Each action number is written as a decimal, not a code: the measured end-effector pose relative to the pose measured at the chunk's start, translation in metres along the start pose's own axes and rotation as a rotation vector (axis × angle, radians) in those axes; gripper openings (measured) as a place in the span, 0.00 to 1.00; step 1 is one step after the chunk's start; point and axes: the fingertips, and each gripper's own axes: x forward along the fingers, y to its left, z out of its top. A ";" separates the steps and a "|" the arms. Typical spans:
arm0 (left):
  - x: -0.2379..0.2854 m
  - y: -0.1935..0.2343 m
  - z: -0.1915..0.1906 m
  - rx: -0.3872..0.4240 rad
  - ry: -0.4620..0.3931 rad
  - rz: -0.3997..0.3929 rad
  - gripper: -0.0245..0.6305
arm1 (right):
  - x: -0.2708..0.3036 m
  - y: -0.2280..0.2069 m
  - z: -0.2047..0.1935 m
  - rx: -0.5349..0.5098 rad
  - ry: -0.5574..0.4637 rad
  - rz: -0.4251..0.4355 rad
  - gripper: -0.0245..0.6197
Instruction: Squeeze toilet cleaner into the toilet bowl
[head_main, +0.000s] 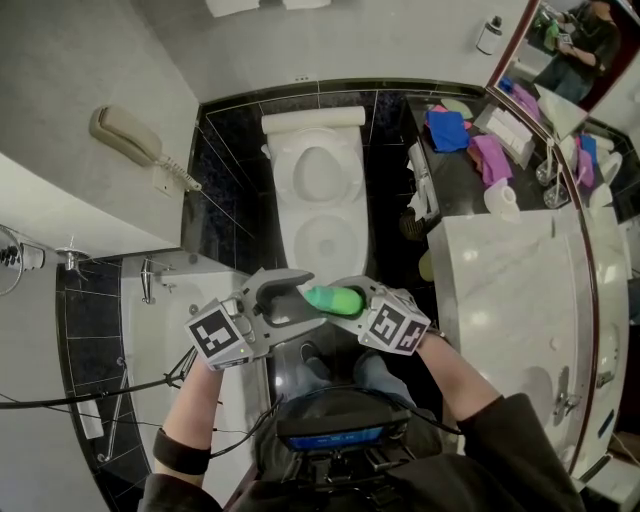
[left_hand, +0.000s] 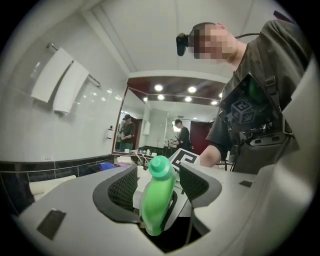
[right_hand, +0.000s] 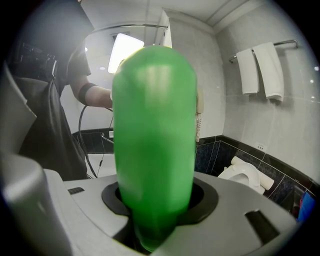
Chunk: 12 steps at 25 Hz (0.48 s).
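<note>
1. Cleaner bottle (head_main: 335, 299) lies crosswise at lower centre of the head view. Its body is pinched in the right gripper (head_main: 352, 300). The cap (left_hand: 161, 166) pokes betw. the spread jaws of the left gripper (head_main: 292, 298), pads not pressing it.
2. Risk: cap looks on, so a squeeze now gives nothing, or the bottle twists out of its one grip.
3. Risk: bottle sits short of the toilet bowl (head_main: 290, 238); a squirt from here prob. hits the floor.
4. Room: counter (head_main: 500, 290) close at right, tub (head_main: 130, 330) at left, open lane straight up-frame to the bowl.

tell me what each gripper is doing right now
left gripper: open, green bottle between its jaws, not squeezed
right gripper: closed on the green bottle
</note>
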 end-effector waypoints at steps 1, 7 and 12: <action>0.002 -0.002 0.002 0.005 0.005 -0.018 0.43 | 0.000 0.000 -0.001 -0.003 0.003 0.003 0.33; 0.007 -0.013 0.013 0.057 0.030 -0.109 0.43 | -0.002 0.005 0.001 -0.025 -0.001 0.021 0.33; 0.007 -0.015 0.014 0.077 0.045 -0.132 0.27 | -0.004 0.007 0.005 -0.031 -0.009 0.026 0.33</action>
